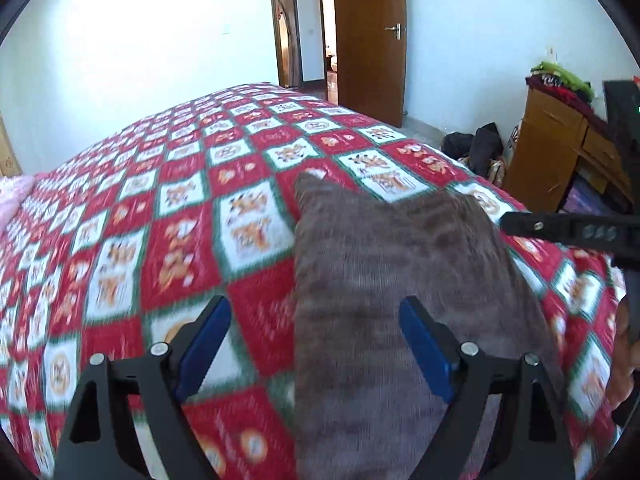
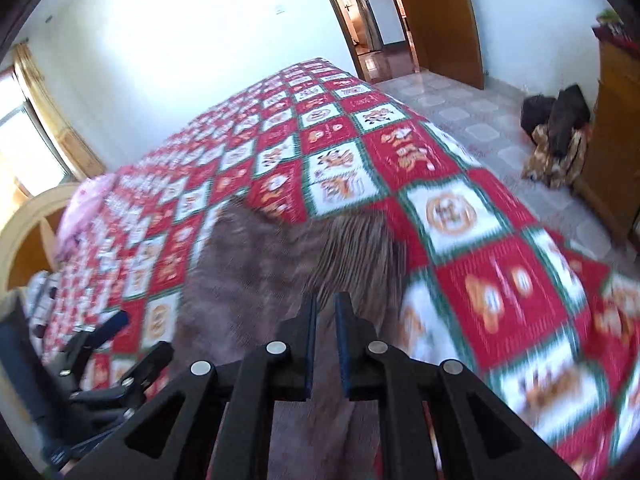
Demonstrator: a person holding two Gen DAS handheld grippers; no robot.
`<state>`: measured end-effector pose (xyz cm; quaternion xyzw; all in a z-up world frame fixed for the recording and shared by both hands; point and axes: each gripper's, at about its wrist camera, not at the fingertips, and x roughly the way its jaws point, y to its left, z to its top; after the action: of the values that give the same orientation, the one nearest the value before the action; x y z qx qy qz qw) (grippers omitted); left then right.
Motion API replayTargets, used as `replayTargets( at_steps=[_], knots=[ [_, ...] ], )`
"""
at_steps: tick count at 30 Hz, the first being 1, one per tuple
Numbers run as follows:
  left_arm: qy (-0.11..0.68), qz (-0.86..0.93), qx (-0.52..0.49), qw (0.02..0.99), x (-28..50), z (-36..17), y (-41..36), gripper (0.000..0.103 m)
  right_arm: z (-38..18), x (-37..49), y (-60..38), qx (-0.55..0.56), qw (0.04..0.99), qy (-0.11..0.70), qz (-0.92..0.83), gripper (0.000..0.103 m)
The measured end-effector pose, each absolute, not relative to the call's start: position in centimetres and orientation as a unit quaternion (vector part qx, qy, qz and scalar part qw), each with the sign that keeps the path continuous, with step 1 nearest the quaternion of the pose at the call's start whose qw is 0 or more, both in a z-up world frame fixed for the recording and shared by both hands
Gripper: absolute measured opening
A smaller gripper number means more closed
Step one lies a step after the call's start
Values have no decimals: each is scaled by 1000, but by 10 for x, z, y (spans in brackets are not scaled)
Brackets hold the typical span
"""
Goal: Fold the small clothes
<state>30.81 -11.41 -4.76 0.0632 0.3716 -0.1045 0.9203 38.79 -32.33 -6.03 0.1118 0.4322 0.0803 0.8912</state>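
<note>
A grey-brown knit garment lies on the red, white and green checked bedspread. My left gripper is open, its blue-padded fingers wide apart over the garment's left edge. The right gripper's black finger shows at the right of that view. In the right wrist view my right gripper is shut on a fold of the garment, which runs between the blue pads. The left gripper shows open at the lower left there.
The bed's right edge drops to a tiled floor. A wooden cabinet with piled clothes stands at the right, dark bags beside it. A pink pillow and headboard lie at the left. An open door is behind.
</note>
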Motion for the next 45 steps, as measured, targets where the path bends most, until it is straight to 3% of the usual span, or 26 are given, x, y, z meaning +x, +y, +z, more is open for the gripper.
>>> replayTargets(
  at_steps=[9,20,28,30,32,33,45],
  knots=[
    [404,-65,66,910,384,-84,-145,89,-108,449,-331,81,896,432,59,10],
    [428,-39,80,899,397,-96,-150,101,-120,463,-346,134,900,411,55,9],
    [423,-38,80,902,397,-96,-149,102,-110,443,-355,157,906,389,48,11],
    [421,-38,82,902,397,-96,-150,102,-97,427,-361,164,911,377,20,25],
    [418,-36,85,904,396,-96,-151,102,-88,411,-369,199,911,362,21,66],
    [418,-36,84,904,396,-96,-151,103,-85,401,-372,219,909,353,27,71],
    [430,-56,53,899,395,-93,-142,103,-96,382,-380,227,911,344,28,74]
  ],
)
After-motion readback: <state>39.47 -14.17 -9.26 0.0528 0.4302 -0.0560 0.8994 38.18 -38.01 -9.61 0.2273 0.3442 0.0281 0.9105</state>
